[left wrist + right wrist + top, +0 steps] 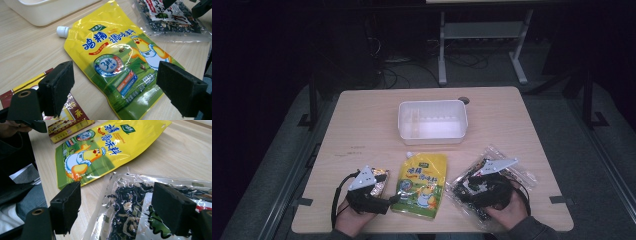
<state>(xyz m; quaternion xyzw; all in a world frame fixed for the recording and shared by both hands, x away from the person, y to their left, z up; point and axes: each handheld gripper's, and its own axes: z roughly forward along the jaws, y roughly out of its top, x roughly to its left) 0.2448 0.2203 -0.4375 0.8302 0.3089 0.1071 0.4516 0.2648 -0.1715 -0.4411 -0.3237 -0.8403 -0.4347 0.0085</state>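
Bench (362, 115) of pale wood carries a white plastic tub (432, 121) mid-back. At its front edge lie a yellow spouted seasoning pouch (421, 184), a clear crinkly seaweed bag (490, 182) and a small gold-and-red packet (379, 179). Left gripper (389, 200) and right gripper (464, 192) gape wide, empty; slick film could slip when pinched.

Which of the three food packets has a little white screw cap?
The yellow pouch in the middle; the clear bag and the small red-gold packet have none.

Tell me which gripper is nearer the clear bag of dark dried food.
Right. The right gripper hovers directly over the clear bag, jaws open. The left gripper sits across the yellow pouch, beside it.
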